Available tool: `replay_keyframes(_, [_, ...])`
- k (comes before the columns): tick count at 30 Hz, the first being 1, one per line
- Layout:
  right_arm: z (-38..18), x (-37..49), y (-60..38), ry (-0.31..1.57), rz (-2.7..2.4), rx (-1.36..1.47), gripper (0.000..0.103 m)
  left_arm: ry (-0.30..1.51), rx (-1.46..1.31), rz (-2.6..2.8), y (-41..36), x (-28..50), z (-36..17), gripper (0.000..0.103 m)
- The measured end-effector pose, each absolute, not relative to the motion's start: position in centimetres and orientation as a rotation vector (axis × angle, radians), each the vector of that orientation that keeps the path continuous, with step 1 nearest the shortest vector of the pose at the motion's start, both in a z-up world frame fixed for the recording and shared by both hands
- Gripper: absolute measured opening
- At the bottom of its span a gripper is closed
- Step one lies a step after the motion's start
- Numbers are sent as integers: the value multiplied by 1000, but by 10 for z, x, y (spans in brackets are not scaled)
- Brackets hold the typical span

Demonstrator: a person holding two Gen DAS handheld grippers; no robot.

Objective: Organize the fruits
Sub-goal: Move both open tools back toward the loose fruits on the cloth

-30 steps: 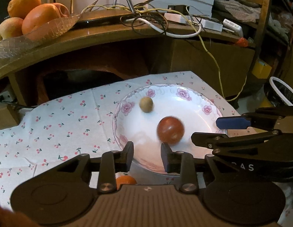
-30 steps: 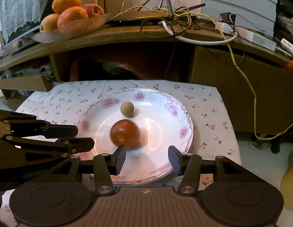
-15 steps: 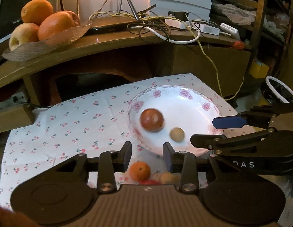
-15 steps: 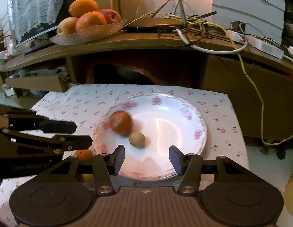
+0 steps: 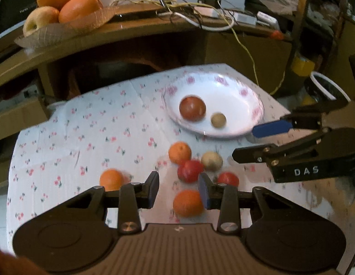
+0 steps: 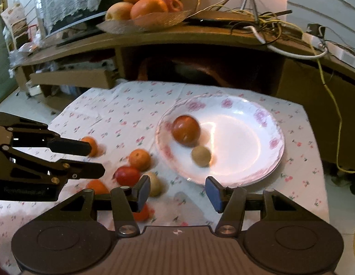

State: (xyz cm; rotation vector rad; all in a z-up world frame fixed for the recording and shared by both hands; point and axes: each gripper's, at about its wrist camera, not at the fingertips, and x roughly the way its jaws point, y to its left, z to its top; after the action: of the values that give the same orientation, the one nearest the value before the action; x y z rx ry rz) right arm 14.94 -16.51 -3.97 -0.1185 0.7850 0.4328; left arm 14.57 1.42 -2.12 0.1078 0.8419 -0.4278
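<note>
left gripper [image 5: 178,191]: black linkage arms, silver screws, blue pads, ribbed brown body | right gripper [image 6: 177,191]: same build, white "DAS" lettering

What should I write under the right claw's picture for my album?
Open right claw above a cherry-print cloth, near a flowered plate holding a red fruit and a small tan one.

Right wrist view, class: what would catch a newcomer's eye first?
The flowered plate on the cherry-print cloth, holding a red fruit and a small tan one. Left of it lies a loose cluster of small fruits. Behind, a dish of oranges and apples sits on the wooden counter.
</note>
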Motion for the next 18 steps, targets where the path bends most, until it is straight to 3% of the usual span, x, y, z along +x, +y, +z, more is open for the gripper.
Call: replay_keyframes(18, [-52,141,-150,827,507,-172,60,899,174,-462,4,138,-46,43])
